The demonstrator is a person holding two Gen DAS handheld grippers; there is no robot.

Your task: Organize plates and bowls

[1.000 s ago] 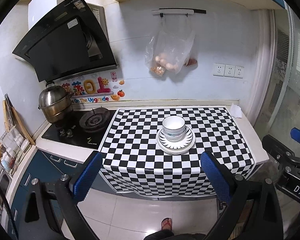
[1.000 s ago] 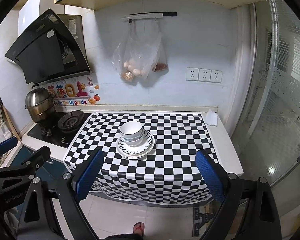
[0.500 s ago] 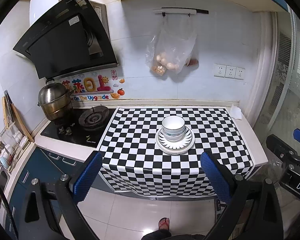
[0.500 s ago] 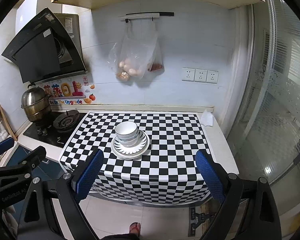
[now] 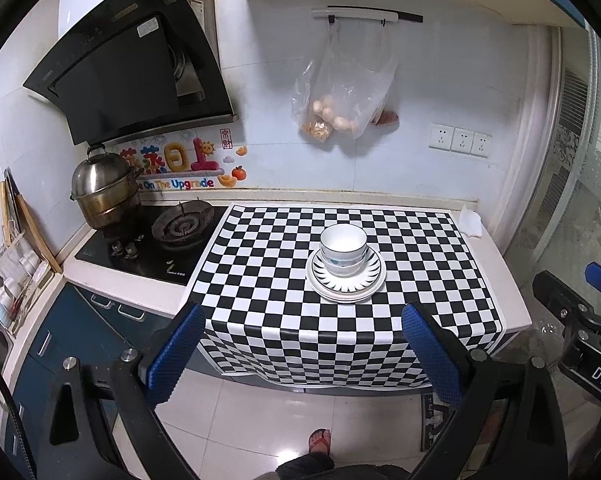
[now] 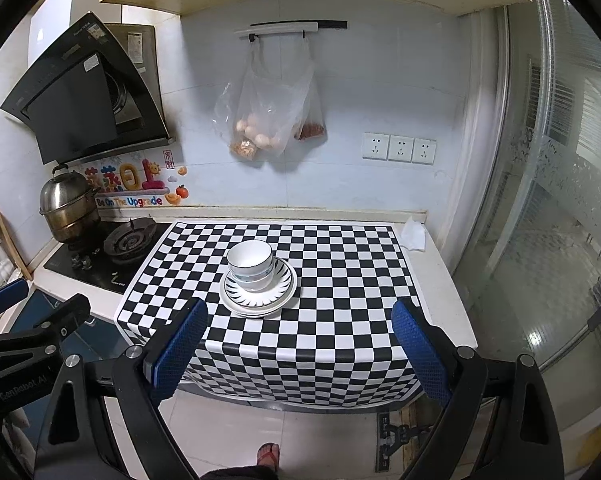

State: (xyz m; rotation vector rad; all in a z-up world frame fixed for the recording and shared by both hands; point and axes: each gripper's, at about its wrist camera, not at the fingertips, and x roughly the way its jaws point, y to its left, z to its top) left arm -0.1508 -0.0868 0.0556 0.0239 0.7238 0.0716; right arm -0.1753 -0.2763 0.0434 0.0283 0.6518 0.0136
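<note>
White bowls (image 5: pixel 343 249) (image 6: pixel 249 262) sit nested on stacked plates (image 5: pixel 366 280) (image 6: pixel 281 286) with a black striped rim, in the middle of the checkered cloth (image 5: pixel 260 272) (image 6: pixel 340 280). My left gripper (image 5: pixel 302 350) is open and empty, held back off the counter's front edge over the floor. My right gripper (image 6: pixel 298 342) is likewise open and empty, well short of the stack. Each gripper shows at the edge of the other's view.
A gas hob (image 5: pixel 180 228) and a steel pot (image 5: pixel 102 192) stand at the left under a black hood (image 5: pixel 128 76). Plastic bags of food (image 5: pixel 340 96) hang on the wall. A crumpled tissue (image 5: pixel 470 220) lies at the back right. A person's sandalled foot (image 5: pixel 319 440) is below.
Both grippers have pulled back and risen slightly from the counter, so the stack looks a little smaller and further. The bowls and plates have not moved.
</note>
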